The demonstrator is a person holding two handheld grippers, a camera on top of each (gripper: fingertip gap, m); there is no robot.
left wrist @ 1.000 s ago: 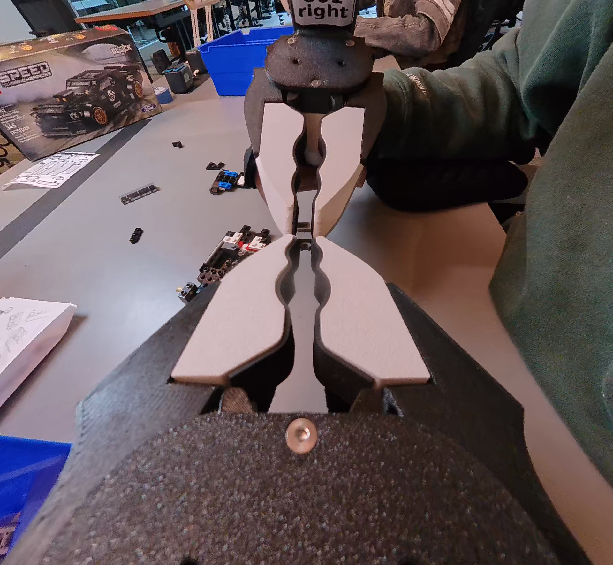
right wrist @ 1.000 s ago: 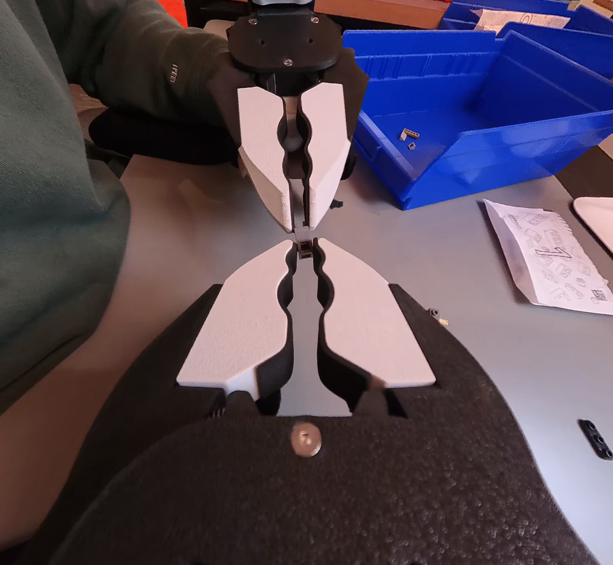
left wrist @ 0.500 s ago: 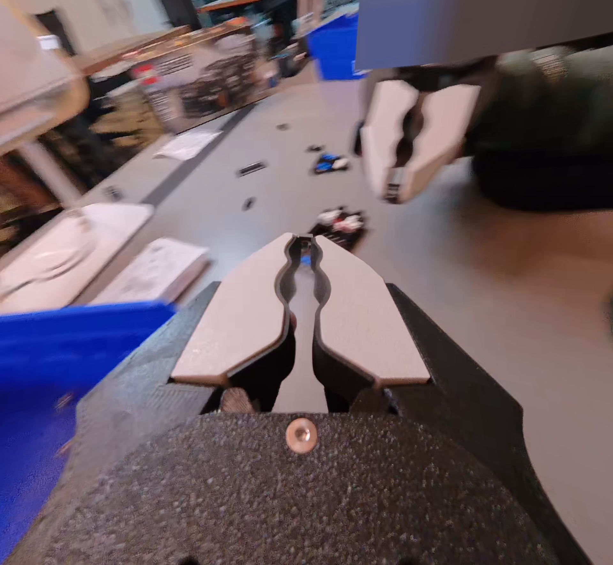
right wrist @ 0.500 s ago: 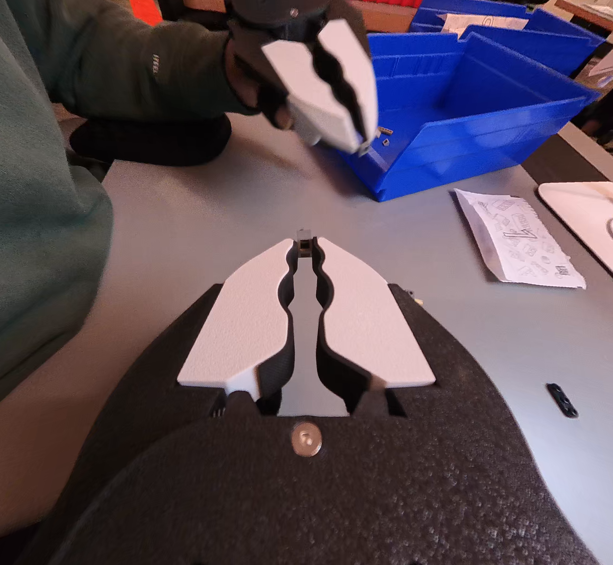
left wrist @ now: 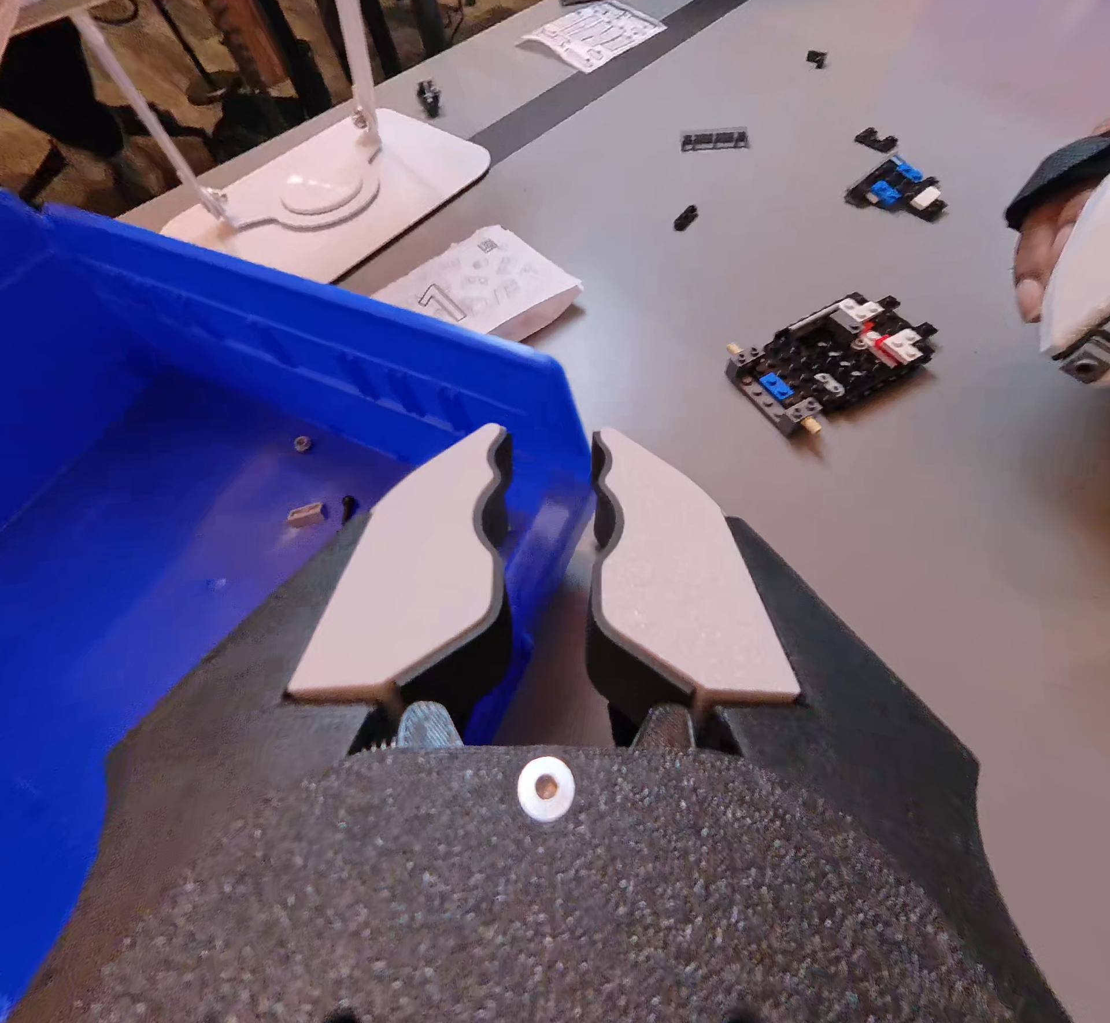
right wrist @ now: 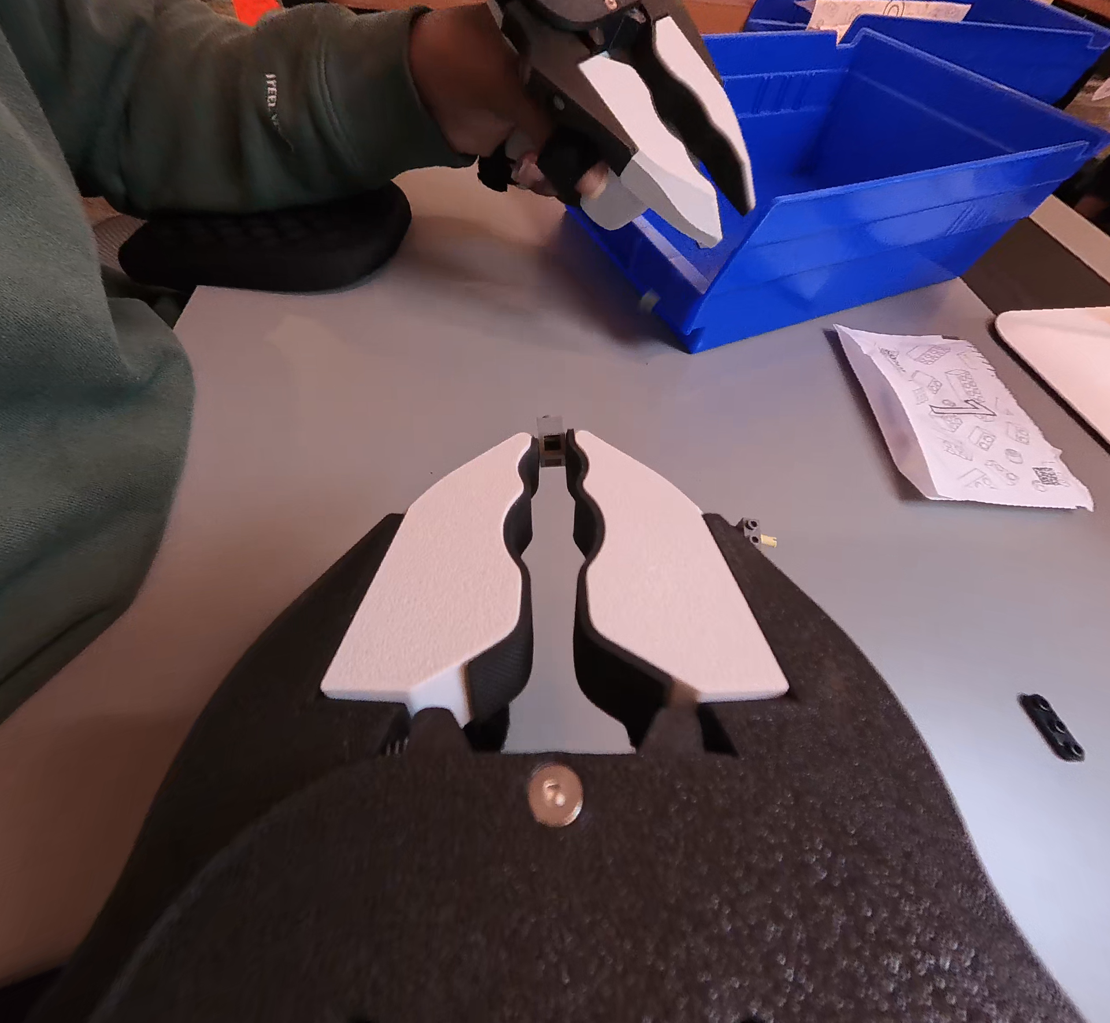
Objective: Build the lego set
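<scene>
**brickfan:** so what's going on with the two tools here?

**gripnerd:** the left tool (left wrist: pixel 549 453) is hanging over the near corner of the blue bin (left wrist: pixel 252 333) with its fingers spread apart and nothing between them. From the right wrist view you can see the same left tool (right wrist: pixel 724 213) tilting down over the bin's front wall (right wrist: pixel 871 249)

**brickfan:** and the right one?

**gripnerd:** the right tool (right wrist: pixel 552 441) is pinching a small grey brick (right wrist: pixel 551 434) right at its tips, holding it just above the bare grey worktop (right wrist: pixel 420 381) – fingers pressed in on it, not fully together

**brickfan:** anything sitting in the bin?

**gripnerd:** a few tiny bits on the floor of it – a small tan piece (left wrist: pixel 305 513), a dark pin beside it, and a little round stud farther back. Can't tell what they are beyond that

**brickfan:** rest of the worktop?

**gripnerd:** a half-built black plate assembly (left wrist: pixel 832 363) with blue, white and red bits is lying well apart from the bin, a smaller clump and loose black parts beyond it, a printed paper bag (left wrist: pixel 480 285) just beside the bin, and a white lamp base (left wrist: pixel 336 189) behind that
</scene>
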